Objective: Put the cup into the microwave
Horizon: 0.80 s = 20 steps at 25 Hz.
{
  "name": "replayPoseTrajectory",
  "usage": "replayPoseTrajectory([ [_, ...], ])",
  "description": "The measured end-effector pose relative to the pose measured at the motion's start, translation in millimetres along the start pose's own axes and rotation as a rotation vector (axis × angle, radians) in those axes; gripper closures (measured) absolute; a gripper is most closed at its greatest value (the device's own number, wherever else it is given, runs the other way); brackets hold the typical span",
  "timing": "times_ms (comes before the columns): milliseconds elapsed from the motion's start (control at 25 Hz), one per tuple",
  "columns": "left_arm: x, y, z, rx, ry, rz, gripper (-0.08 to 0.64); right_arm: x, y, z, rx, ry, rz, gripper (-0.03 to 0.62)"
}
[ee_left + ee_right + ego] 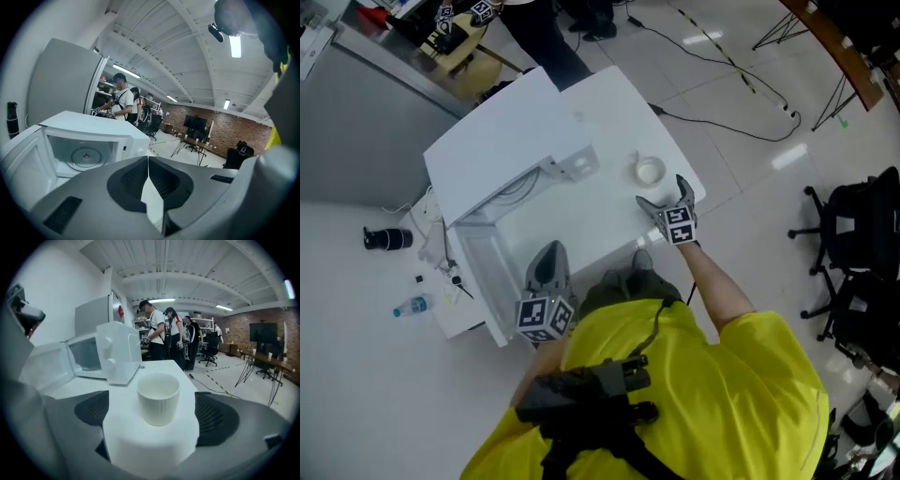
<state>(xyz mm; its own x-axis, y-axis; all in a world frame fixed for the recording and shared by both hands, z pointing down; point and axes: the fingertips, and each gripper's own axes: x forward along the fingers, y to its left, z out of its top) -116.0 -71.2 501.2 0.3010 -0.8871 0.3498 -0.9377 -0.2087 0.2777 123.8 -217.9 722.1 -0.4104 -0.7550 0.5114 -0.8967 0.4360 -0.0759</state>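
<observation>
A white ribbed cup stands upright on the white table, right of the white microwave, whose door hangs open toward me. My right gripper is open just in front of the cup. In the right gripper view the cup sits between the spread jaws of that gripper, with the pads clear of it on both sides. My left gripper is shut and holds nothing, near the table's front edge. The left gripper view shows its jaws closed together, facing the open microwave and the turntable.
A white bracket-like piece stands between microwave and cup, and it rises behind the cup. A dark cylinder and a water bottle lie on the surface at left. Office chairs stand right. People work behind.
</observation>
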Motion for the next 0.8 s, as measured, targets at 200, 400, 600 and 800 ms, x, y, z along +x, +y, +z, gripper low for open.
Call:
replayPoseTrajectory([
  [200, 16.6, 10.3, -12.9, -0.022, 0.018, 0.071, 0.565, 64.5, -9.5, -15.4, 0.01, 0.016, 0.016, 0.015],
  [400, 28.7, 16.7, -17.1, -0.044, 0.019, 0.115, 0.565, 84.0, -11.7, -7.6, -0.005, -0.021, 0.006, 0.085],
  [600, 15.5, 31.0, -11.2, -0.053, -0.008, 0.157, 0.564, 83.8, -13.1, -8.4, -0.044, 0.026, 0.02, 0.114],
  [800, -8.1, 64.2, -12.1, -0.088, -0.038, 0.219, 0.565, 33.7, 45.8, 32.2, -0.111, -0.009, 0.132, 0.114],
])
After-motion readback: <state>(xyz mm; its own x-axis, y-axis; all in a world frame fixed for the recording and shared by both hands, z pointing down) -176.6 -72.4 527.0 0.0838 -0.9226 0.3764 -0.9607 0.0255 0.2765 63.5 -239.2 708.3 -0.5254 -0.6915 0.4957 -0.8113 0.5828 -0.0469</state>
